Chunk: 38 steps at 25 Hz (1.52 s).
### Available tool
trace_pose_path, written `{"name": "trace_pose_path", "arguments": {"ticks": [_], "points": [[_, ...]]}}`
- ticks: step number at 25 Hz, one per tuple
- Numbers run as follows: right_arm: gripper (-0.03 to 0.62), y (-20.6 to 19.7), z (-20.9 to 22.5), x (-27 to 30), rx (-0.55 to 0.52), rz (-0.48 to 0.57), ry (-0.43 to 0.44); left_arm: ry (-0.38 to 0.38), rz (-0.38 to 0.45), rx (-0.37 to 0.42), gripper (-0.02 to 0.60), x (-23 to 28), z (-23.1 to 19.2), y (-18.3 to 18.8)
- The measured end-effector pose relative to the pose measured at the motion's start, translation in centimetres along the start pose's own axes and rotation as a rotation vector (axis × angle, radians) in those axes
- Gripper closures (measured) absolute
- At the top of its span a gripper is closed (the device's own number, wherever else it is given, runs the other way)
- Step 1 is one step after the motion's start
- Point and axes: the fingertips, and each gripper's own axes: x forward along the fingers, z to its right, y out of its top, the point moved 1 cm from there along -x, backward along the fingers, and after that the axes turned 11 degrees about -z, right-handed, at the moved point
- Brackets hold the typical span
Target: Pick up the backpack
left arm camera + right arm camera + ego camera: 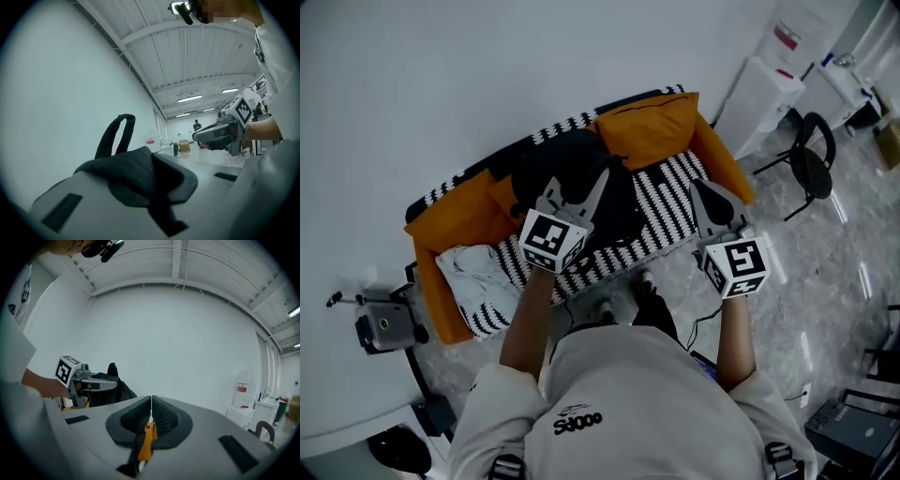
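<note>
Both forearms reach forward, about level. The left hand-held gripper point(577, 195) is clamped on soft black backpack point(581, 161) fabric over the black-and-white striped sofa point(667, 204). A webbing loop point(116, 135) stands at 11 o'clock of its jaws. At 3 o'clock, the right hand-held gripper point(712, 201) has ribbed pads point(164, 416) pressed together, with an orange tab point(149, 439) in their seam.

Black backpack point(574, 165), orange cushion point(652, 127), black-and-white striped sofa point(671, 201), grey marbled floor point(825, 272)
</note>
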Motion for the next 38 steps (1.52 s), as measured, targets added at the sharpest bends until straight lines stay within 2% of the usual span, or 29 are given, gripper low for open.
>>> {"name": "trace_pose_path", "arguments": {"ticks": [8, 18, 38], "points": [[0.559, 2.7, -2.9, -1.9, -0.065, 0.038, 0.016, -0.019, 0.028, -0.002, 0.546, -4.5, 1.2, 2.3], [0.559, 4.0, -4.0, -1.8, -0.078, 0.031, 0.037, -0.024, 0.064, 0.003, 0.546, -7.2, 2.0, 4.1], [0.560, 2.3, -4.2, -1.5, -0.075, -0.015, 0.046, -0.044, 0.073, -0.010, 0.546, -7.7, 2.6, 3.3]]}}
